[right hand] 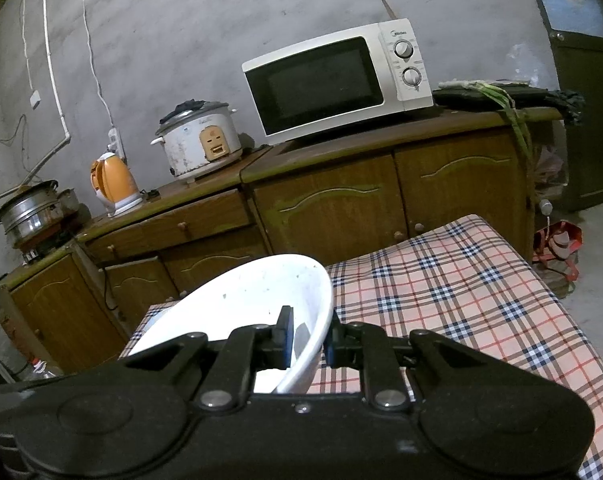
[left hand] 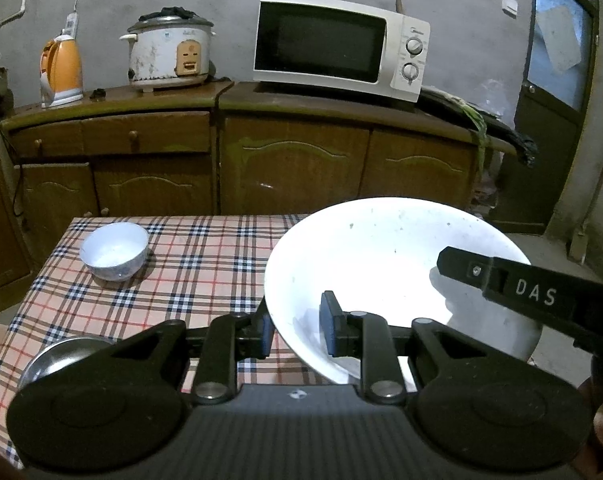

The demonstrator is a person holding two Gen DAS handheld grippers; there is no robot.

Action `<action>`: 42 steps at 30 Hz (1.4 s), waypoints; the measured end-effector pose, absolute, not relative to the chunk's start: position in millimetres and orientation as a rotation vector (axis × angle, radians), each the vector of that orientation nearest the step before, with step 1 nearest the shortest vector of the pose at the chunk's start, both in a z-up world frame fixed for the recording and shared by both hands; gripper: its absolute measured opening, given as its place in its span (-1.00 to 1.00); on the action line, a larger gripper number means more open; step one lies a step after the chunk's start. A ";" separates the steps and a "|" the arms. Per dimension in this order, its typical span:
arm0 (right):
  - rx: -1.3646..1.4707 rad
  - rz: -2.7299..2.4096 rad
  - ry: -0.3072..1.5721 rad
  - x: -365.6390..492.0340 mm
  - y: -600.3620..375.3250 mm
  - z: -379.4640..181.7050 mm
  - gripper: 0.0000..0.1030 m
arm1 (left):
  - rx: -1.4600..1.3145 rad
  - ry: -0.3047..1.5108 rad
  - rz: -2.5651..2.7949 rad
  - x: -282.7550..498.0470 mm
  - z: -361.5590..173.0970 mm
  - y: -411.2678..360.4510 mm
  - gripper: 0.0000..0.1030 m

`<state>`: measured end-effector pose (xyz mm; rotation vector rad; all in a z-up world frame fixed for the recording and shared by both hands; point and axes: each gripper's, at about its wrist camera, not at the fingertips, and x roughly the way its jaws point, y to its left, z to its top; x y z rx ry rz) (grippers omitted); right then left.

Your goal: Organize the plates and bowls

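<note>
A checked-cloth worktop (left hand: 205,256) fills the near ground below a wooden cabinet (left hand: 293,160) carrying a microwave (left hand: 333,46) and a rice cooker (left hand: 169,54). Over the worktop's right part a large white plate (left hand: 381,264) hangs tilted, gripped from both sides. The left gripper (left hand: 297,330) has its jaws nearly closed on the plate's near-left rim, one pad inside the dish, the other beneath. The right gripper (right hand: 307,340) is clamped on the opposite rim and reaches in from the right in the left wrist view. The plate thus lies between the two hands, neither nearer. A small white bowl (left hand: 114,252) stands well apart at the far left; a steel bowl (left hand: 65,356) sits at the near left, part hidden by the left gripper. Open cloth lies between them, likely room to set the plate down; its right rim overhangs the worktop's edge.
</note>
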<state>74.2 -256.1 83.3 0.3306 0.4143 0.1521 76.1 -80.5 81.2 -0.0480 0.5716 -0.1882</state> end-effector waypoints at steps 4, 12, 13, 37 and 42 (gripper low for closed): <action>0.331 0.151 0.414 72.2 -256.3 82.6 -0.60 | -0.052 0.576 -0.193 74.4 79.1 -81.7 -0.52; 0.328 0.143 0.418 67.2 -257.2 80.7 -0.60 | -0.055 0.581 -0.199 70.9 76.5 -83.9 -0.52; 0.329 0.144 0.419 67.4 -257.0 80.7 -0.60 | -0.056 0.581 -0.201 70.6 76.4 -84.3 -0.52; 0.338 0.126 0.420 56.8 -271.3 73.2 -0.60 | -0.061 0.594 -0.226 64.7 70.5 -89.4 -0.52; 0.343 0.122 0.417 54.7 -273.4 71.8 -0.60 | -0.060 0.595 -0.231 62.0 69.8 -91.5 -0.52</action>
